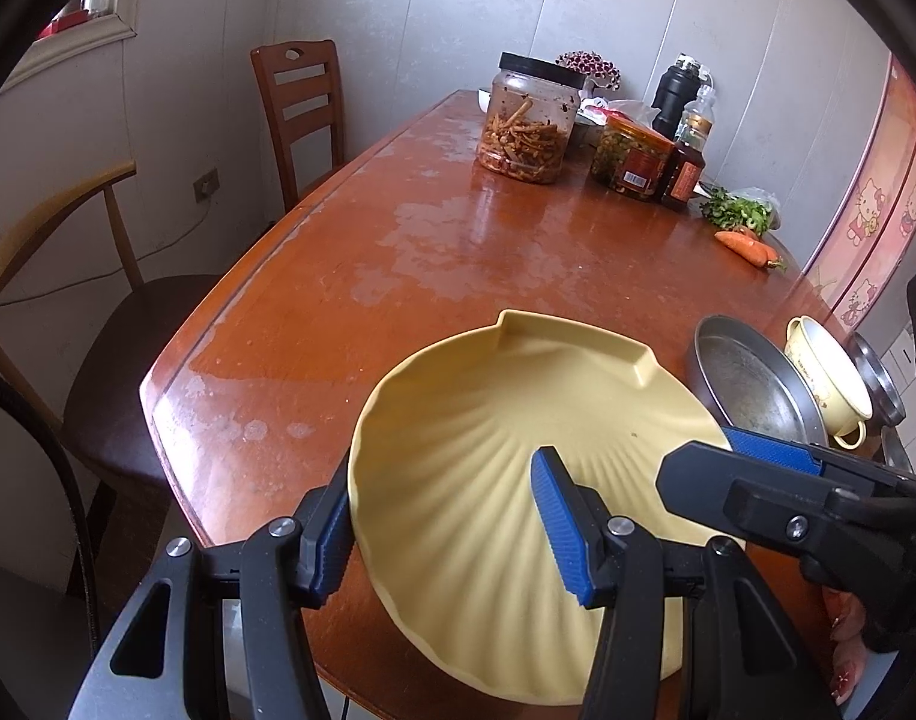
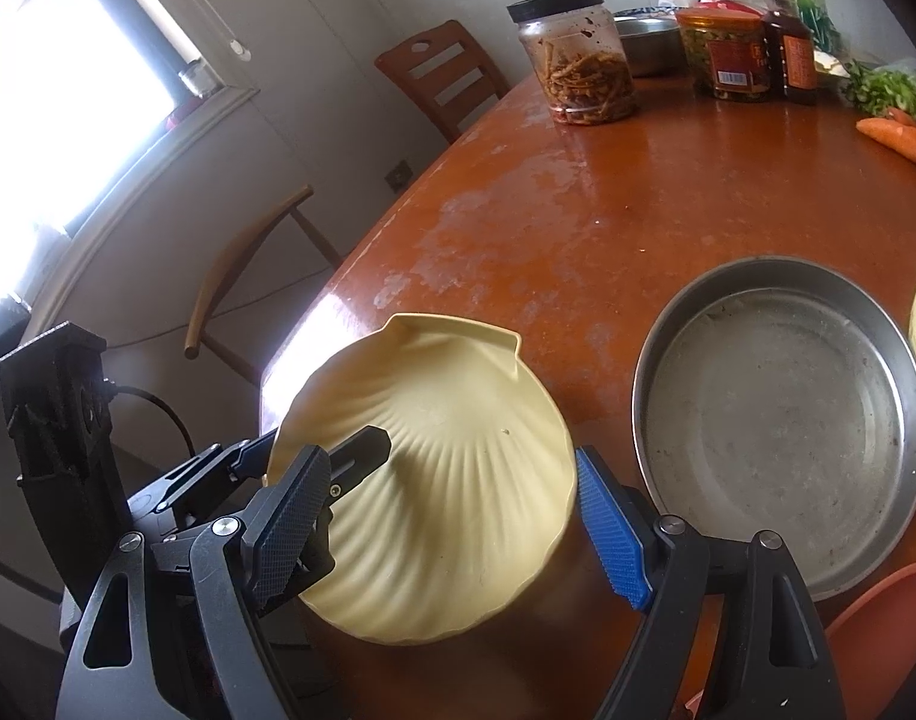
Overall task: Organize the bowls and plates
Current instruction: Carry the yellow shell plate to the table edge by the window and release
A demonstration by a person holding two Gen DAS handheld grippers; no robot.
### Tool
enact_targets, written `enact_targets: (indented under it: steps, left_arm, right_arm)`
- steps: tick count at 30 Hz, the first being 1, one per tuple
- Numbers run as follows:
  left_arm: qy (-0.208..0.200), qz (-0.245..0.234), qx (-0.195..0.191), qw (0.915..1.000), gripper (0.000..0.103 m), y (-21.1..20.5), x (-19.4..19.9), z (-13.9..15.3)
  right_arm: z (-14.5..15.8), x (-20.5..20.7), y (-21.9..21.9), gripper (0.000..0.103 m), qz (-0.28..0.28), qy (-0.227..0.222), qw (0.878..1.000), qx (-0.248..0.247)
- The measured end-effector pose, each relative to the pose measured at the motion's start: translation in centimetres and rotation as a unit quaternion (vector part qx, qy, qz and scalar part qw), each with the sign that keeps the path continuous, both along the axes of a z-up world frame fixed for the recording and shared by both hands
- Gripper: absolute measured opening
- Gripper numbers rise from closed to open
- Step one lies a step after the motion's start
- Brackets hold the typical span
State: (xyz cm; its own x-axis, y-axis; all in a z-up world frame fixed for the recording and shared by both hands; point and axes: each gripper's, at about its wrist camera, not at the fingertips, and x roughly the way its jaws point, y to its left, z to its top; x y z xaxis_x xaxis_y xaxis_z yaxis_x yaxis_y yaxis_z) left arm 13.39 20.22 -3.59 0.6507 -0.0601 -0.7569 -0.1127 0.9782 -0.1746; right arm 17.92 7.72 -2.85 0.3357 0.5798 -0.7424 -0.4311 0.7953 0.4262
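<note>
A pale yellow, shell-shaped plastic plate (image 1: 488,420) with fanned ribs and a squared notch at its far edge sits tilted at the near edge of the glossy, worn reddish-brown wooden table (image 1: 398,228). The left gripper (image 1: 452,525) has its ribbed blue pads (image 1: 557,522) straddling the plate's left rim, one outside and one on the ribbed inner face; whether they actually pinch it I cannot tell. The right gripper (image 2: 452,528) stands with its jaws spread wide across the plate, its textured blue pad (image 2: 611,531) just beside the right rim. Near the plate's right side lies a round, scuffed stainless-steel pan (image 2: 782,420), and a cream ceramic cup (image 1: 827,378) with a printed side rests on it.
</note>
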Motion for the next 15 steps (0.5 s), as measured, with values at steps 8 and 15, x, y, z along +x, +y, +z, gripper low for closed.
enact_targets:
  steps: [8, 15]
  left_arm:
    - [0.0, 0.001, 0.011, 0.9999, 0.055, -0.1, 0.2, 0.1]
    - [-0.012, 0.005, 0.018, 0.9998, 0.056, 0.1, -0.1, 0.7]
  right_arm:
    - [0.6, -0.2, -0.4, 0.083, -0.008, -0.023, 1.0, -0.001]
    - [1.3, -0.5, -0.9, 0.084, -0.014, -0.033, 0.999, 0.003]
